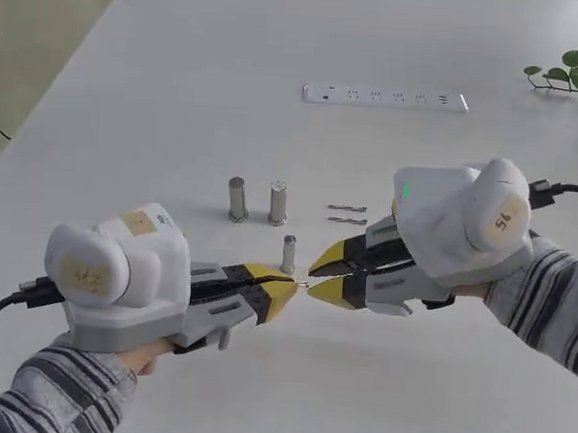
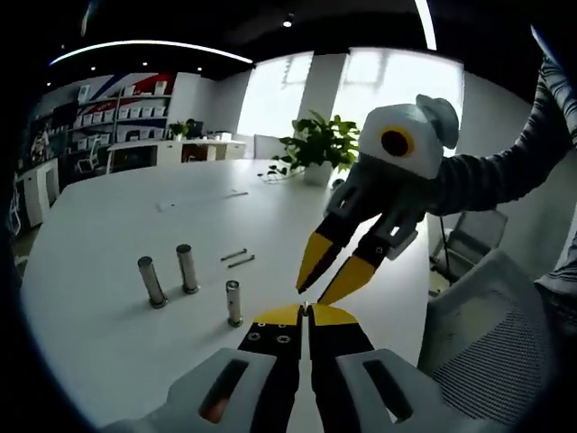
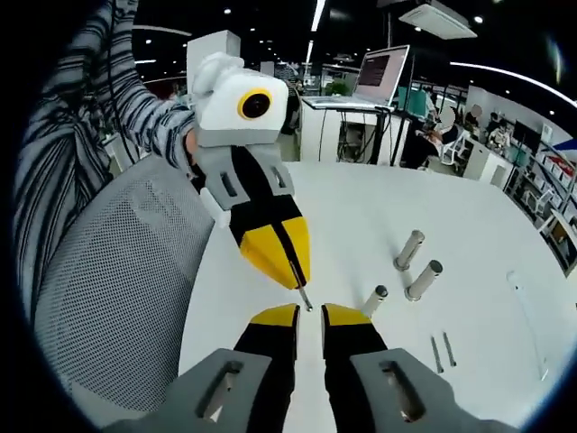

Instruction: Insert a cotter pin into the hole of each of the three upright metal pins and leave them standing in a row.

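Three upright metal pins stand on the white table: two side by side, and a shorter one nearer to me. Two cotter pins lie to their right. My left gripper is shut on a third cotter pin, which sticks out of its yellow tips. My right gripper faces it tip to tip, open, with its jaws on either side of that pin's free end. Both grippers hover just in front of the near metal pin.
A white power strip lies farther back on the table. A green plant sits at the far right edge. A grey mesh chair stands beside the table.
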`<state>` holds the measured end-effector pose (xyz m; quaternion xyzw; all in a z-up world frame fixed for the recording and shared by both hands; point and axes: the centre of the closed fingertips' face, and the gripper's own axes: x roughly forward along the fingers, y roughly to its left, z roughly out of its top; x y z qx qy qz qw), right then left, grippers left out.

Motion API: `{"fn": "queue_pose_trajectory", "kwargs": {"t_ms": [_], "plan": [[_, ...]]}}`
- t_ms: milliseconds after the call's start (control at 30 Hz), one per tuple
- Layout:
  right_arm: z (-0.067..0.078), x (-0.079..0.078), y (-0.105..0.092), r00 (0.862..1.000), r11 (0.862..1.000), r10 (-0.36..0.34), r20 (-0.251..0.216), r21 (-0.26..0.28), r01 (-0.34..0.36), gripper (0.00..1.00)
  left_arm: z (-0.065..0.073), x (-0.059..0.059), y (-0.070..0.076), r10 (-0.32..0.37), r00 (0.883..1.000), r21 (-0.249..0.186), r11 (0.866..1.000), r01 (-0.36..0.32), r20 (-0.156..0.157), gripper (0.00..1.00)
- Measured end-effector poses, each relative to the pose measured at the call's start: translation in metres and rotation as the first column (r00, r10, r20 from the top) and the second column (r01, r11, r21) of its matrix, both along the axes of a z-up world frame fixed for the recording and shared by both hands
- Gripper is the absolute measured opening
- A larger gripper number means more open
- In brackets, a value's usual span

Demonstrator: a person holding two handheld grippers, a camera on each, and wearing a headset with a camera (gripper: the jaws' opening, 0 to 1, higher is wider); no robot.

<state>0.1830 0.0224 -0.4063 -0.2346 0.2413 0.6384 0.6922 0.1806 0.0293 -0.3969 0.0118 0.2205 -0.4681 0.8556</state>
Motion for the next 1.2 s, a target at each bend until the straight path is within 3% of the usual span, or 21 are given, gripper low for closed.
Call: {"fn": "queue_pose_trajectory", "kwargs": {"t_ms": [133, 400, 633, 833, 1200], "plan": [[-0.001, -0.007, -0.001, 0.996, 0.999, -0.011, -0.094, 0.037, 0.014, 0.06, 0.001, -0.006, -0.002, -0.053, 0.998, 0.010, 0.999, 0.053, 0.022, 0.00], [-0.005, -0.020, 0.000, 0.984, 0.997, -0.004, -0.180, 0.073, 0.017, 0.05, 0.006, -0.015, -0.005, -0.139, 0.989, 0.020, 0.990, 0.138, 0.055, 0.00], [0.000, -0.030, 0.004, 0.981, 0.995, 0.022, -0.192, 0.098, -0.004, 0.02, 0.009, -0.023, -0.009, -0.189, 0.980, 0.025, 0.982, 0.188, 0.058, 0.00], [-0.001, -0.032, 0.004, 0.980, 0.995, 0.041, -0.194, 0.098, -0.022, 0.00, 0.009, -0.025, -0.010, -0.191, 0.980, 0.019, 0.981, 0.191, 0.053, 0.00], [0.003, -0.030, 0.002, 0.990, 0.995, 0.101, -0.100, 0.028, -0.098, 0.00, 0.008, -0.024, -0.009, -0.180, 0.982, 0.020, 0.984, 0.179, 0.049, 0.00]]}}
